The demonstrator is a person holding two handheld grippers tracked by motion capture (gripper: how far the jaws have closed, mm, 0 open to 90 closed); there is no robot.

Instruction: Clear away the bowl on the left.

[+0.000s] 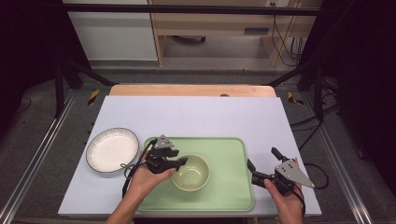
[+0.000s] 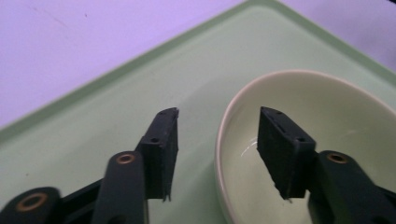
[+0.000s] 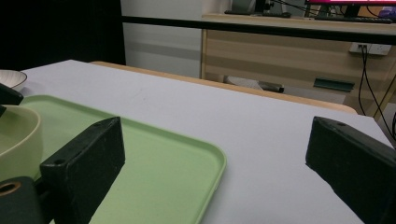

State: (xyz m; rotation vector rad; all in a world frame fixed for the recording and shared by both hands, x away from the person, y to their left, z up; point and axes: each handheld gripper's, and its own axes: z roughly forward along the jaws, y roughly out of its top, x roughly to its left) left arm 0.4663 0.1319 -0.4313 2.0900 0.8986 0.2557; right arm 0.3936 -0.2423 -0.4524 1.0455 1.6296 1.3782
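A pale green ceramic bowl (image 1: pixel 190 172) sits on a light green plastic tray (image 1: pixel 229 186) at the counter's (image 1: pixel 187 116) six o'clock edge. The left hand-held gripper (image 2: pixel 217 133) straddles the bowl's nine o'clock rim, released, pads clear. The right hand-held gripper (image 3: pixel 215 154), at the tray's three o'clock, is spread wide, grasping nothing.

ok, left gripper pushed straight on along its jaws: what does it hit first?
Probably the bowl: the left gripper straddles its near rim, jaws apart and not pressing, one inside, one outside over the tray. The rim wall would likely meet it first; depth is unclear.
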